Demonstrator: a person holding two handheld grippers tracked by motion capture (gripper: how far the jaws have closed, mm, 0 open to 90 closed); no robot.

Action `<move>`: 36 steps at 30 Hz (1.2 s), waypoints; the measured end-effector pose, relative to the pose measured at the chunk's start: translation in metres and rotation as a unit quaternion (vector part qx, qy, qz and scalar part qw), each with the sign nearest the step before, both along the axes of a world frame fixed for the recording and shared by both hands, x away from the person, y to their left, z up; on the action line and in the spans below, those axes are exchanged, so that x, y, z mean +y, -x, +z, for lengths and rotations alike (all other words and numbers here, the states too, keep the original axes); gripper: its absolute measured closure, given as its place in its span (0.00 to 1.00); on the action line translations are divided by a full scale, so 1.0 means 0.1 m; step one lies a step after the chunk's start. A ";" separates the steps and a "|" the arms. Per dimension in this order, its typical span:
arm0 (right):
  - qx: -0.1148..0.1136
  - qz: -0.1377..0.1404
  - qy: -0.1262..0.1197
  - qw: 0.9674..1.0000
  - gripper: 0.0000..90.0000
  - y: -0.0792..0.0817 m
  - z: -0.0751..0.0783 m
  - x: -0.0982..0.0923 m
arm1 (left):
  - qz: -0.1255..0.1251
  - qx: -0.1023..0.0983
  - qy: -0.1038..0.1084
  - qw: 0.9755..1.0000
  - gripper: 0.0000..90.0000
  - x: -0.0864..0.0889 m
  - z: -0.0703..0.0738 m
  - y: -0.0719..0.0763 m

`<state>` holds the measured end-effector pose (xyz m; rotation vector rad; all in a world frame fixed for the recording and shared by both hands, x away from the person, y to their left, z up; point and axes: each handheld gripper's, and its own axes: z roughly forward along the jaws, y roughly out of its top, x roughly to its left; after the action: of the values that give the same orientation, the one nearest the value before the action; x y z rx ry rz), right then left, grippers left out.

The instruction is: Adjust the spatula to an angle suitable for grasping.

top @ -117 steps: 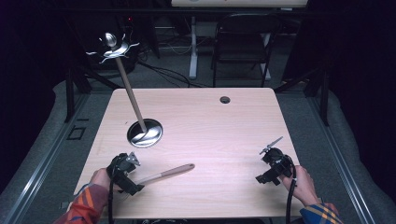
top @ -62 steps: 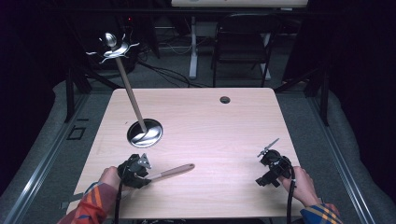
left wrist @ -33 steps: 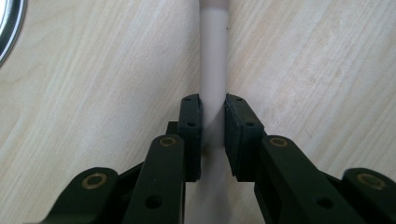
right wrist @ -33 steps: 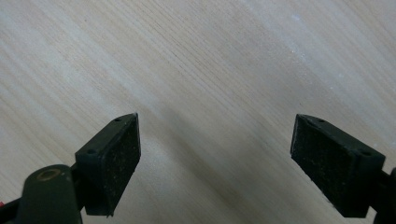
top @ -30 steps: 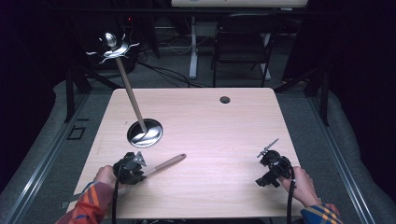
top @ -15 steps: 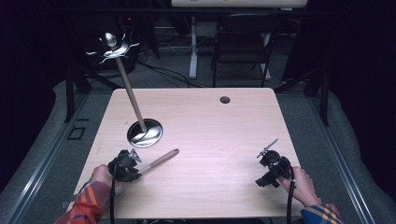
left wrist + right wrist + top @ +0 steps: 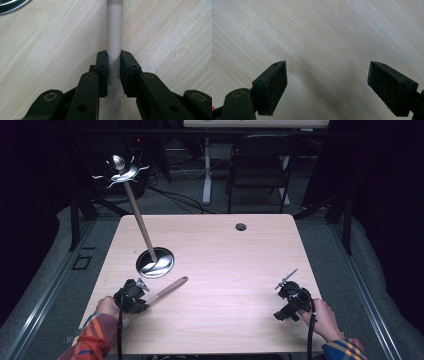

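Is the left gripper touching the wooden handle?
Touching. In the left gripper view, the left gripper has both pads pressed against the wooden handle, no gap either side.

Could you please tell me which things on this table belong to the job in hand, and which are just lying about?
Belonging to the job:
- wooden rod, clamped in the left hand-held gripper
- stand's round metal base close beside it, with its slanted pole

Lying about:
- right hand-held gripper, open over bare table
- cable hole near the far edge
- chair behind the table
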<state>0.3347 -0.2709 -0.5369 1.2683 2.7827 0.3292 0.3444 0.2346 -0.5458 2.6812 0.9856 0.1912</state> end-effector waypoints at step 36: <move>0.006 0.004 0.004 1.000 0.18 0.00 -0.01 0.01 | 0.043 0.003 0.021 0.999 0.72 0.05 -0.01 -0.09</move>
<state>0.3351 -0.2696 -0.5375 1.2627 2.7963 0.3130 0.3539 0.2394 -0.5471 2.6059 1.0953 0.1774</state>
